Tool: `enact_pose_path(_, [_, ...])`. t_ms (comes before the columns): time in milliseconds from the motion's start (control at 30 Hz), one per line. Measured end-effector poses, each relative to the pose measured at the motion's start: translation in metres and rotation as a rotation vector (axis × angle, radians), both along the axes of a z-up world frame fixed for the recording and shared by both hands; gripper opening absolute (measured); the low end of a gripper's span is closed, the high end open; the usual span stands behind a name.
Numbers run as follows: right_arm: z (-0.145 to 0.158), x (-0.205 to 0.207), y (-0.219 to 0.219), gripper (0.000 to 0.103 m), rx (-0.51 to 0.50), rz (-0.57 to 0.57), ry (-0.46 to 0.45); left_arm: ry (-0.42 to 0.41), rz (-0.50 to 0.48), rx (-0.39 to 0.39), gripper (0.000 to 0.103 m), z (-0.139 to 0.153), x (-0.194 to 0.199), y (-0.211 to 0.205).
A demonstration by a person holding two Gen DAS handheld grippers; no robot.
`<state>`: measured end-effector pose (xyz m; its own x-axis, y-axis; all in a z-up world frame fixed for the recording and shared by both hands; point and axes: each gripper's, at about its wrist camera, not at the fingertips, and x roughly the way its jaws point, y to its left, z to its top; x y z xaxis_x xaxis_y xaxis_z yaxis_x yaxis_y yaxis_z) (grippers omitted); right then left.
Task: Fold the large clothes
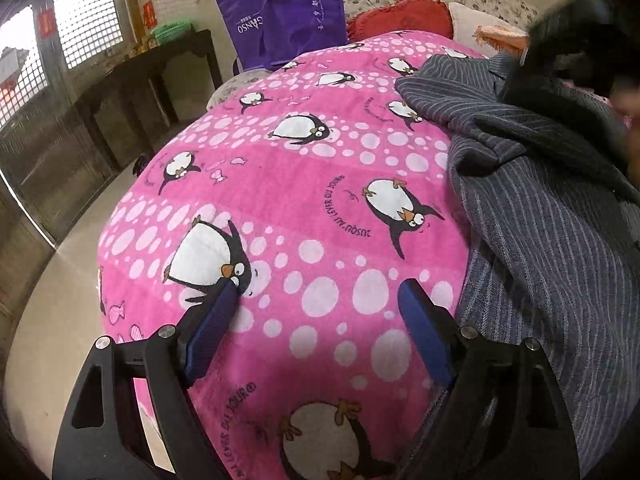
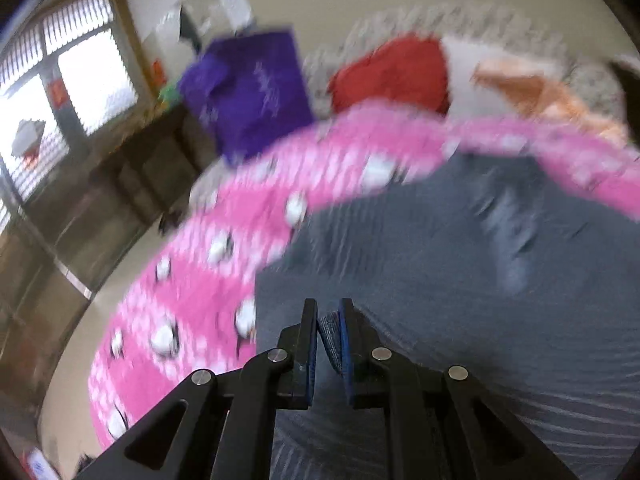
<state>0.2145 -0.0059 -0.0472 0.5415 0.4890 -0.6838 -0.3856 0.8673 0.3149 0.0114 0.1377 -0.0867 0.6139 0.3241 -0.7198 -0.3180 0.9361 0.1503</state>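
Left claw (image 1: 316,292) hanging spread over pink blanket (image 1: 304,184), gripping nothing. Right claw (image 2: 328,320) pinching a fold of grey garment (image 2: 460,280), which is lying rumpled on the blanket's right. Best: left catching the near hem, pulling flat.

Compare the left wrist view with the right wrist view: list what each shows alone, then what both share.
Left wrist only: the left gripper, open over the pink blanket with nothing between its pads, the sharp penguin print, and a green basket on the dark table.

Right wrist only: the right gripper, jaws nearly together with a bit of grey striped fabric seemingly pinched between the pads; the picture is blurred.

Both: the pink blanket, the grey striped garment, the purple bag, the red cushion and the windows.
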Motion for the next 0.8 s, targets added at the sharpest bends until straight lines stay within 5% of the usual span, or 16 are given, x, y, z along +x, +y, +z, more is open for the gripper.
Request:
enact_pose_path(100, [-0.037,-0.004,0.002,0.014,-0.050,0.046,0.092,0.000,0.000,-0.001,0.084,0.000,0.000,0.001])
enact_pose_path(233, [-0.029,-0.029,-0.034,0.056,-0.002,0.083,0.021,0.002,0.000,0.006,0.084,0.000,0.000,0.000])
enact_pose_path(333, [-0.016,-0.058,-0.076,0.061,-0.060,0.082,-0.071,0.026,-0.013,0.009,0.084,0.007,0.006,-0.001])
enact_pose_path(533, [-0.049,-0.116,-0.154,0.064,-0.469,-0.030,-0.104,-0.066,-0.099,-0.018,0.084,0.071,0.054,-0.016])
enact_pose_path(567, [-0.056,-0.127,-0.169,0.068,-0.459,-0.043,-0.111,-0.059,-0.147,-0.052,0.084,0.082,0.077,-0.024])
enact_pose_path(633, [-0.059,-0.139,-0.187,0.096,-0.434,-0.116,-0.118,-0.029,-0.257,-0.140,0.084,0.092,0.123,-0.041])
enact_pose_path(800, [-0.069,-0.145,-0.221,0.102,-0.330,-0.251,-0.060,0.084,-0.393,-0.279,0.082,0.075,0.202,-0.077])
